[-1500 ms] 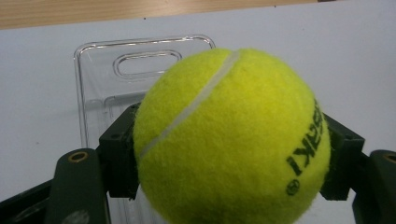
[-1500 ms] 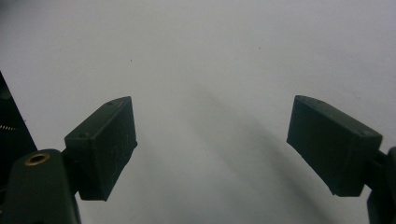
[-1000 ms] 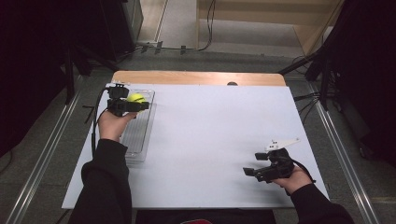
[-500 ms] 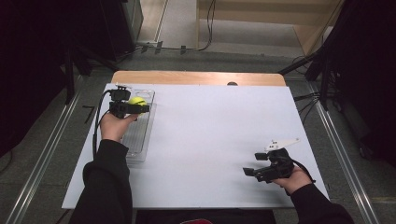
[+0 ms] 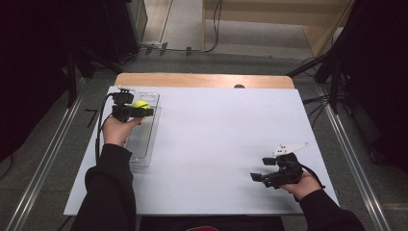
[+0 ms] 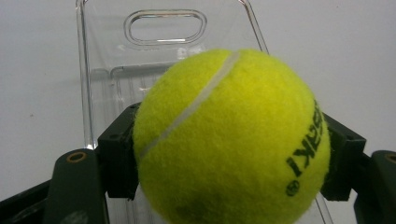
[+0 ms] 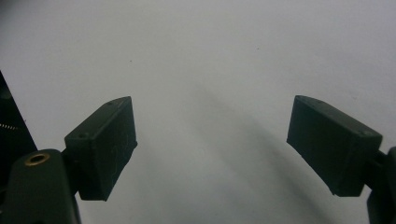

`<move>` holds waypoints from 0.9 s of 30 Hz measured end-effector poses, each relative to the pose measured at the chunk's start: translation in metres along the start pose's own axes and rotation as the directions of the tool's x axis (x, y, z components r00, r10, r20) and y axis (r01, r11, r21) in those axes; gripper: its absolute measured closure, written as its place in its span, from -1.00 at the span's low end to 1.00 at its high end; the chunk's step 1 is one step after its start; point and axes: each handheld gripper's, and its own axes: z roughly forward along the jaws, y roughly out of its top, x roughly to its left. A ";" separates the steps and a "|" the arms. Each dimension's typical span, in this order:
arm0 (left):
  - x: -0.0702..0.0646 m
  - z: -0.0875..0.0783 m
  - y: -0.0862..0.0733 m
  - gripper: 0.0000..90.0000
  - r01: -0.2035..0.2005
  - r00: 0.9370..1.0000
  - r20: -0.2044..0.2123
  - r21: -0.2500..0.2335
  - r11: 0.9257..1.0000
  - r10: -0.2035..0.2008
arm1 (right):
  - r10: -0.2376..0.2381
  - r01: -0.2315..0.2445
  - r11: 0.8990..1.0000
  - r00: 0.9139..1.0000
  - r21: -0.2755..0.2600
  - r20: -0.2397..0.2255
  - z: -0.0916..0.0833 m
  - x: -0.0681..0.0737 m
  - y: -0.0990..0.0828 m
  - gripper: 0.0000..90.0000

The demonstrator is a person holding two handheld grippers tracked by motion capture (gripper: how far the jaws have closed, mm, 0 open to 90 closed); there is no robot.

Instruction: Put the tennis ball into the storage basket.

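Ball [image 6: 231, 140] sits clamped in my left claw [image 5: 139, 111], yellow-green, white seam running diagonally across it, dark lettering on its right side in the left gripper view. Both pads [image 6: 116, 161] press its flanks, so the claw holds the ball. In the high view the ball [image 5: 140, 104] is over the far end of the clear tray [image 5: 144, 144], at the table's left. I can't tell whether it touches the tray floor. Tray [image 6: 102, 56] is see-through plastic, long, with a slot handle at its far end, lying on the white table [image 5: 216, 144]. My left hand [image 5: 118, 130] grips the claw from the near side, dark sleeve behind it.

Right claw [image 5: 257, 177] is well apart from the ball, near the table's front right corner, in my right hand [image 5: 300, 183]. Its jaws stand wide, nothing between them, just bare white table [image 7: 210, 70] below in the right gripper view. Grey plate on top of it sticks out toward the far right.
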 end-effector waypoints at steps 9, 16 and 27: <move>0.000 -0.003 0.001 -0.51 -0.006 1.000 0.016 -0.011 1.000 0.007 | -0.001 0.001 1.000 1.000 0.000 -0.001 0.000 0.000 0.000 -0.70; -0.009 -0.017 0.011 -0.62 -0.036 0.999 0.019 -0.036 0.999 0.037 | 0.002 -0.002 1.000 1.000 0.002 0.000 0.000 0.000 0.000 -0.70; -0.019 -0.032 0.019 -0.62 -0.044 0.996 0.072 -0.039 0.998 0.047 | -0.003 0.003 1.000 1.000 0.002 -0.001 0.000 0.000 0.000 -0.70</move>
